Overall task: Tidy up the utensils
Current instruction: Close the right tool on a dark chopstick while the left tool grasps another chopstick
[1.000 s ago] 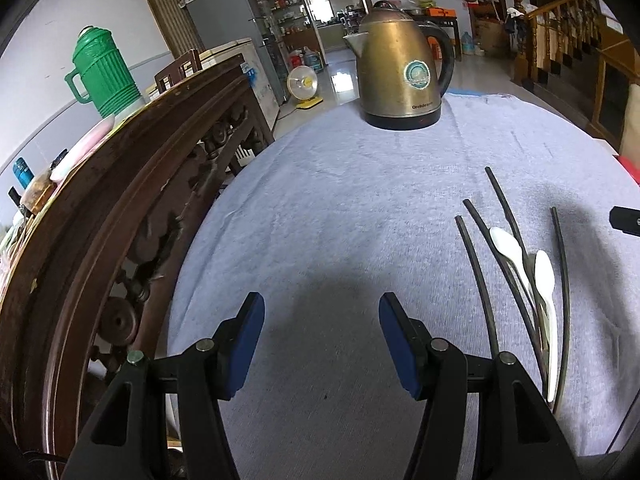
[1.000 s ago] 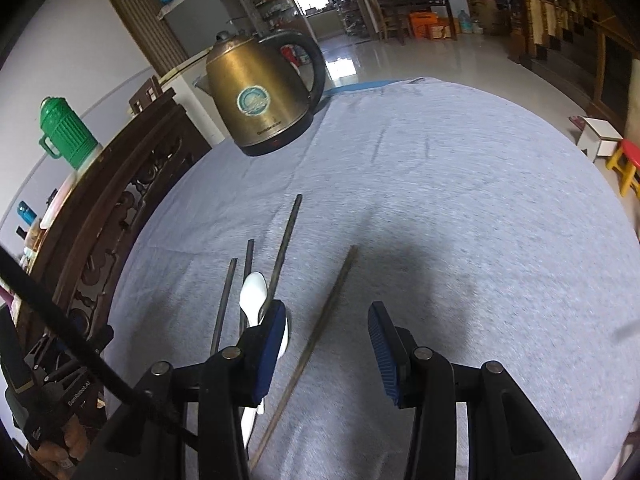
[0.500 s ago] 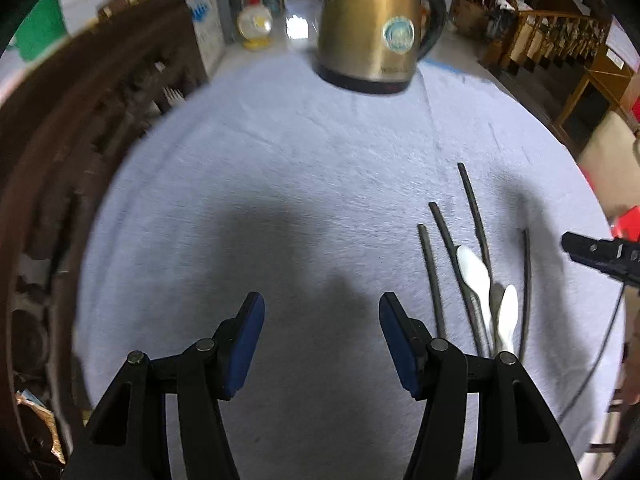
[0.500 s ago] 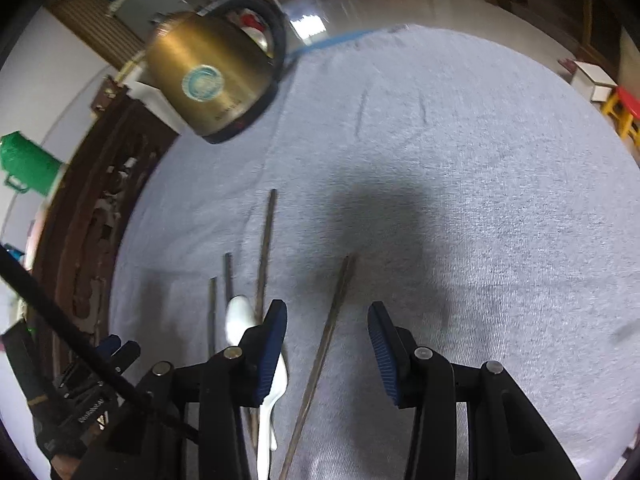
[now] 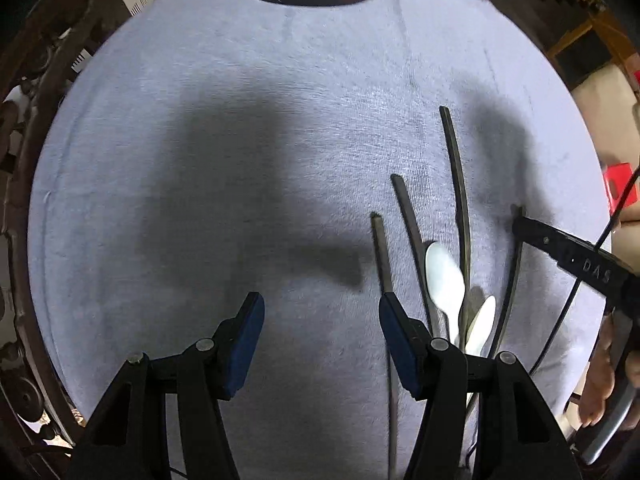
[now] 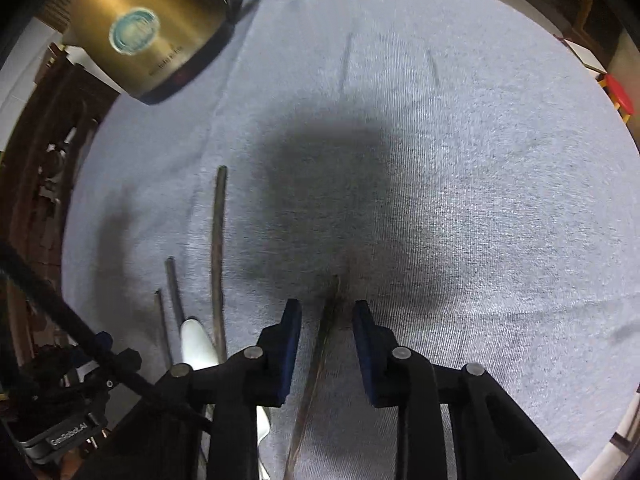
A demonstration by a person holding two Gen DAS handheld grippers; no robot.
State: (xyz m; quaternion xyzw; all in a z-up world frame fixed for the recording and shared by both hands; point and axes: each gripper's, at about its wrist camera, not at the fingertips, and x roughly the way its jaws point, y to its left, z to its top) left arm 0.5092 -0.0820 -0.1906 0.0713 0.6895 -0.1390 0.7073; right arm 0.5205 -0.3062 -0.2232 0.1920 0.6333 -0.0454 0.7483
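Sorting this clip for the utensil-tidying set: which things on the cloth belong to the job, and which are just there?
Belongs to the job:
- four dark chopsticks
- two white spoons
- right gripper, jaws just closing around the rightmost chopstick, not pressing yet
- left gripper, open over bare cloth

Just there:
- brass kettle
- grey tablecloth
- carved wooden chair back

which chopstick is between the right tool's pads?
The lone chopstick lying apart to the right of the others. It runs between the right tool, whose jaws have just been closing; the other three lie by the white spoons.
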